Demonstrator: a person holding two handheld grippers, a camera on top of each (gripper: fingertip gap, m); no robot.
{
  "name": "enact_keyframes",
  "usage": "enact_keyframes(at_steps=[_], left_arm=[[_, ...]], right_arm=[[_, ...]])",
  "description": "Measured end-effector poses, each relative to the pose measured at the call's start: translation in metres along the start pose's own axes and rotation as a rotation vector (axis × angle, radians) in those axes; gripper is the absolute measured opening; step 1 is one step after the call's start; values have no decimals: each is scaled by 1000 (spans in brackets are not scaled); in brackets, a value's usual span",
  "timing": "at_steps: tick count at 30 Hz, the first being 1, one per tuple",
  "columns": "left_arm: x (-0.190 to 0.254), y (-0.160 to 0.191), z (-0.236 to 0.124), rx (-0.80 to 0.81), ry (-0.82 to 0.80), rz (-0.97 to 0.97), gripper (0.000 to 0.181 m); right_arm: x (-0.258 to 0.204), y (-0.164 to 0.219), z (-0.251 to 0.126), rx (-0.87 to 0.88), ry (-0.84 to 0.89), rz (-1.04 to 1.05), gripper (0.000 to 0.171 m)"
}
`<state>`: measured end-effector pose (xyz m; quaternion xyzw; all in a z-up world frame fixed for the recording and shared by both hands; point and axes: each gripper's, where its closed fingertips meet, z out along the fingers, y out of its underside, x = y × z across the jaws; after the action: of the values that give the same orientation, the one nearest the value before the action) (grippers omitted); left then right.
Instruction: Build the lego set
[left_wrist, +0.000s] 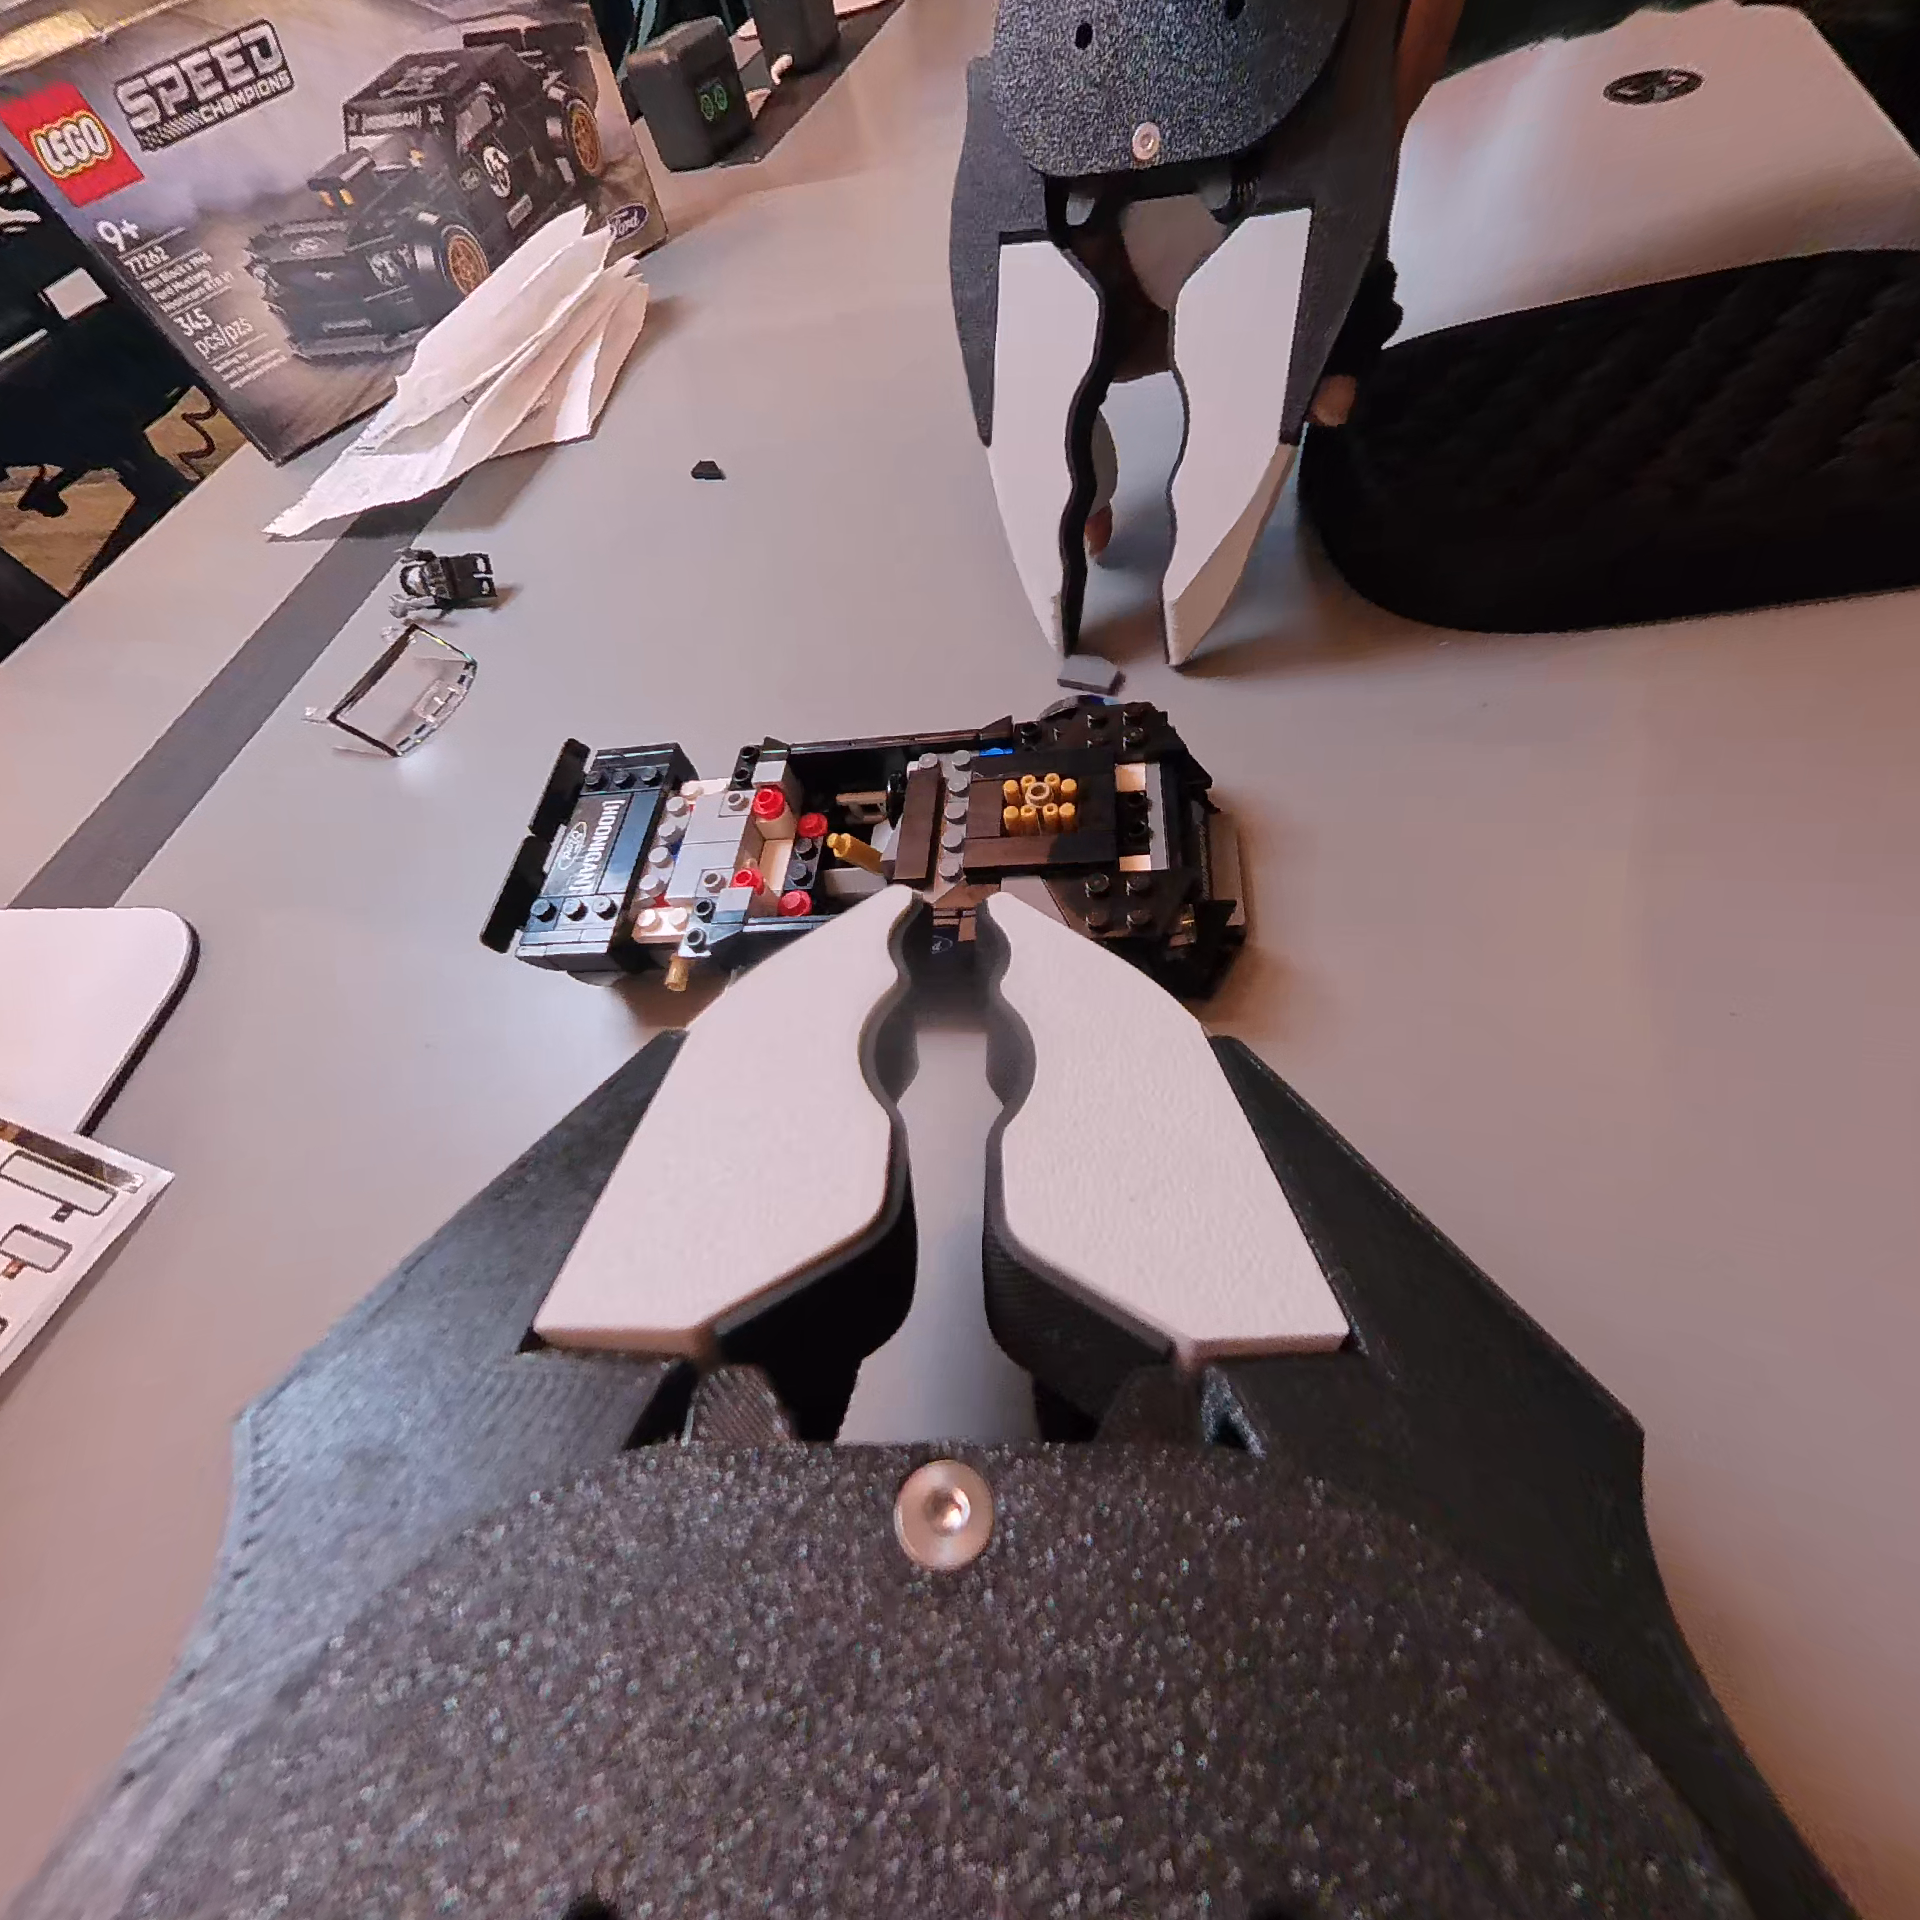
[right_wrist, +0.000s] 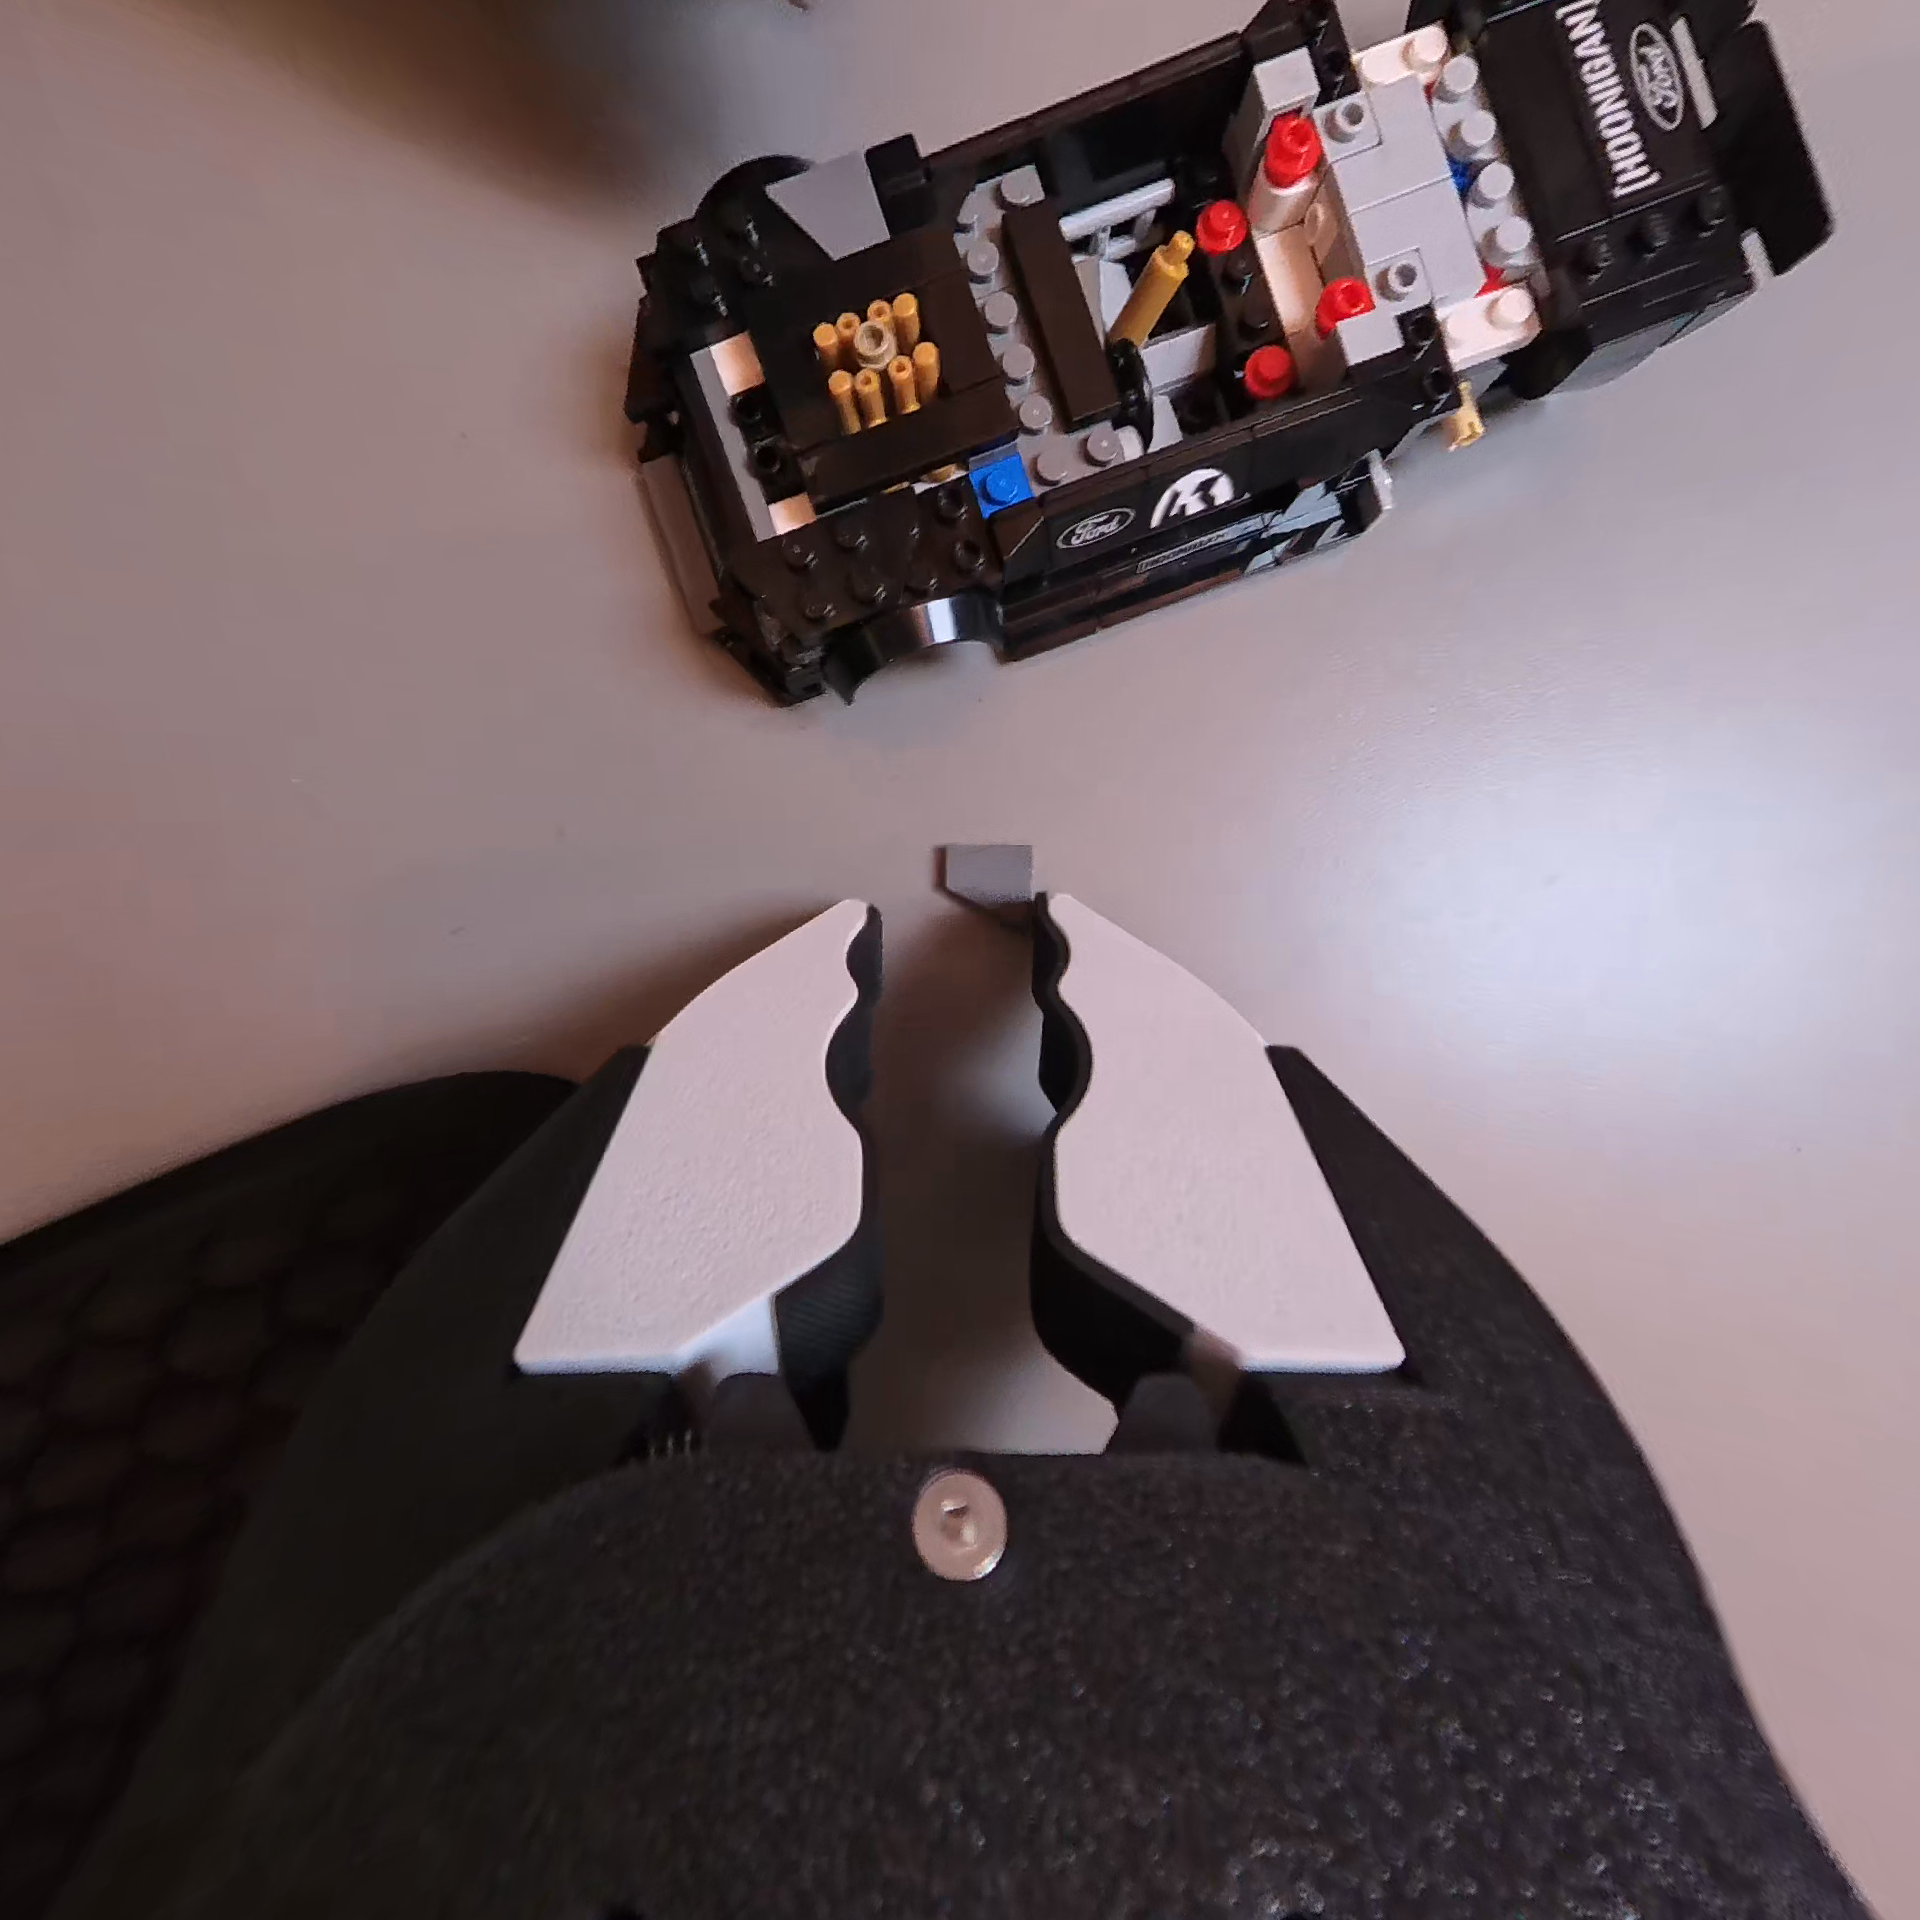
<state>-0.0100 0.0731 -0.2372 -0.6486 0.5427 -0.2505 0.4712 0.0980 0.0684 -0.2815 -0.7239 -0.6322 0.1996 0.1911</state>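
The lego car, half built in black with grey, red and gold pieces showing inside its open body, lies near the middle of a grey table. The left gripper reaches in from the near edge, its fingertips at the car's near side. The jaws are close together with a narrow gap at the tips; whether they pinch a part of the car cannot be told. This likely steadies the model for the next piece.

The right gripper points down at the table just beyond the car, jaws apart. A small grey tile lies flat at its fingertips, beside one tip and not between them, so it seems a pickup is being lined up.

Towards the far left corner stands the set's box, with crumpled white paper bags in front; their contents are not visible. A clear windscreen piece and small dark parts lie loose nearby. No tray holds the parts.
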Motion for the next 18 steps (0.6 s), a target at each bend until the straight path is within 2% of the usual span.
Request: enact_keyframes(at_steps=[8,13,18], left_arm=[[4,-1,2,-4,12,19,8],[3,-2,0,-1,4,17,8],[3,-1,1,-5,4,20,8]], right_arm=[[-30,-2,-2,56,-66,-2,23],[-13,-7,-8,80,5,-10,19],[-3,-6,-1,19,30,-24,21]])
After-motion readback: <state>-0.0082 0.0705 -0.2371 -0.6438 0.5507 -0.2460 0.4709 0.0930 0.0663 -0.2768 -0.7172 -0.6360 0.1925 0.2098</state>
